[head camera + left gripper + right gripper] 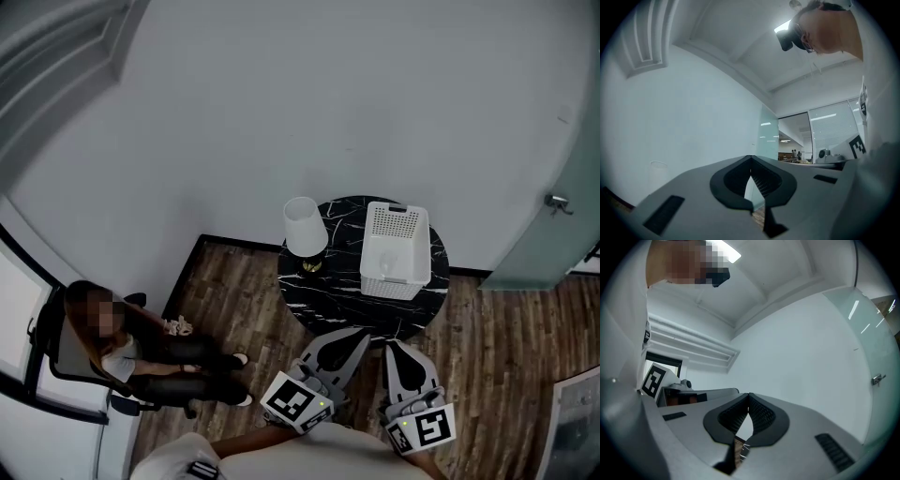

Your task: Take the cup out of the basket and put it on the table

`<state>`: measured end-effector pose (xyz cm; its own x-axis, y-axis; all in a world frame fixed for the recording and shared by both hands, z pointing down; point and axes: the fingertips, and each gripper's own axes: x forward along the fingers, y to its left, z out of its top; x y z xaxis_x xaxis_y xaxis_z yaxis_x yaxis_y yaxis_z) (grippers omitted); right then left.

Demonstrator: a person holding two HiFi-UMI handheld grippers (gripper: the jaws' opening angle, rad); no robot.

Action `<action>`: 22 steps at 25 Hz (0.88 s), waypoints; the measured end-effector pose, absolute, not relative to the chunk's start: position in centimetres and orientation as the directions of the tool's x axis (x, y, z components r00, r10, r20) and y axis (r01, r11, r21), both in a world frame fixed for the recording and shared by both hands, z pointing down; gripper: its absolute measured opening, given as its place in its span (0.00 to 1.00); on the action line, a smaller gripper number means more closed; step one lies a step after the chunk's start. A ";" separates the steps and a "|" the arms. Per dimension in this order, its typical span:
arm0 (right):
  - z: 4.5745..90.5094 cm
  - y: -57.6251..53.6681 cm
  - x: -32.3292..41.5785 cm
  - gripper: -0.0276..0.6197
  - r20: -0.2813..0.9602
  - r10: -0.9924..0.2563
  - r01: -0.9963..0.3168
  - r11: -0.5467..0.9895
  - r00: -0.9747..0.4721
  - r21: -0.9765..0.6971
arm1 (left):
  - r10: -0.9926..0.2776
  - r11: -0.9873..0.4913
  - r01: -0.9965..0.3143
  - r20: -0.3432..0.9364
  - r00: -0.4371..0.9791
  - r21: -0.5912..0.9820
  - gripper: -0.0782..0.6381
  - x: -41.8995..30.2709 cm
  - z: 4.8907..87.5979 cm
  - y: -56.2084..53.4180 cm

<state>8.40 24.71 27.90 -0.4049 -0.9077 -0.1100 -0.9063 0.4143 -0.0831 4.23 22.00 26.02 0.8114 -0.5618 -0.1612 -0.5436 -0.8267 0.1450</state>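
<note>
Cup (pixel 391 263) shows only as a pale shape inside the white basket (pixel 395 285), too small to make out for certain, and that is where it appears to sit. The basket stands on the round black tabletop (pixel 336 281), straight ahead of both tongs and beyond their tips. As I judge it, the task has not begun: nothing is lifted, nothing has been set down on the bare marble, and the whole reach, grasp, lift and placing are left to do.

The left tongs (pixel 360 334) hang just short of the tabletop's near edge, tips angled toward the basket. In the left gripper view the left tongs (pixel 750 158) have their ribbed pads meeting at the tip, with nothing between them. The right tongs (pixel 392 346) sit close beside them, also pointing at the basket. The right gripper view shows the right tongs (pixel 748 395) pressed together the same way, empty, with only a slit near the base. Neither pair touches anything.

A lamp (pixel 305 226) stands on the tabletop ahead and left of the left tongs, apart from the basket. Far off to the left a seated person (pixel 141 352) rests on a chair.
</note>
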 end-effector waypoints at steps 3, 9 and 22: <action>27.8 21.0 7.7 0.05 -0.098 -0.911 -0.909 0.409 -0.402 -0.078 | -0.572 -0.820 -0.555 -0.162 0.804 0.141 0.12 3.0 26.1 18.2; 27.2 13.6 5.4 0.05 -0.086 -0.911 -0.911 0.409 -0.404 -0.051 | -0.586 -0.810 -0.568 -0.154 0.795 0.146 0.12 -0.1 26.0 10.3; 29.0 3.2 2.7 0.05 -0.063 -0.910 -0.906 0.415 -0.411 -0.081 | -0.564 -0.825 -0.547 -0.149 0.812 0.142 0.12 -1.9 26.8 0.8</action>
